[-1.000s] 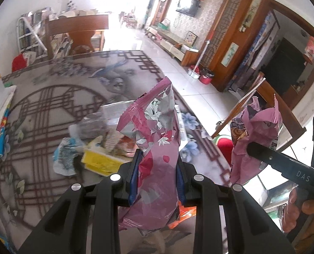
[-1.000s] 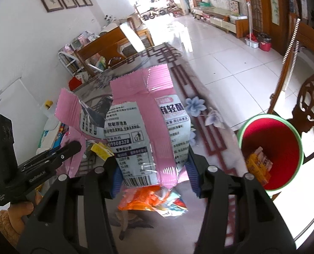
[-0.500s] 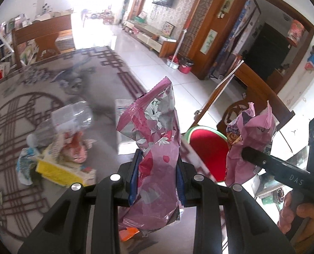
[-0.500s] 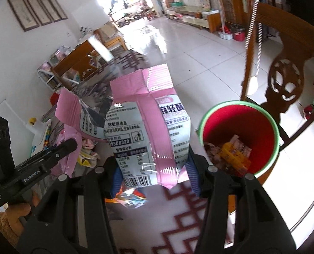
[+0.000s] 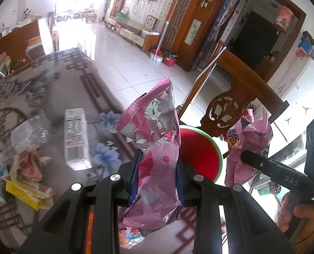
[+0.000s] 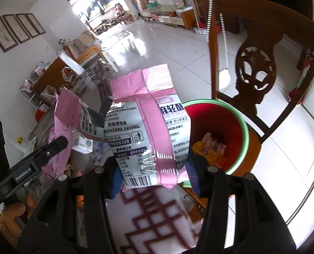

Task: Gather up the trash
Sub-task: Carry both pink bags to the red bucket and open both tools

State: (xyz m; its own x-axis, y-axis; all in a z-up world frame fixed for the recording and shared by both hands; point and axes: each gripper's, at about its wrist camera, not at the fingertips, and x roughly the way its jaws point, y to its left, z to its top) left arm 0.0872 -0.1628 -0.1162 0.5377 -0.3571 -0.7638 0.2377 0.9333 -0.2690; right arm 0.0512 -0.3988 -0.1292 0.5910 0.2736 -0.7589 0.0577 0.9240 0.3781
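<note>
My left claw clenches a pink floral wrapper; my right claw clenches a pink-and-white snack bag; both have swung from mid-tabletop past its edge, the red bin now just ahead; release comes next.
</note>
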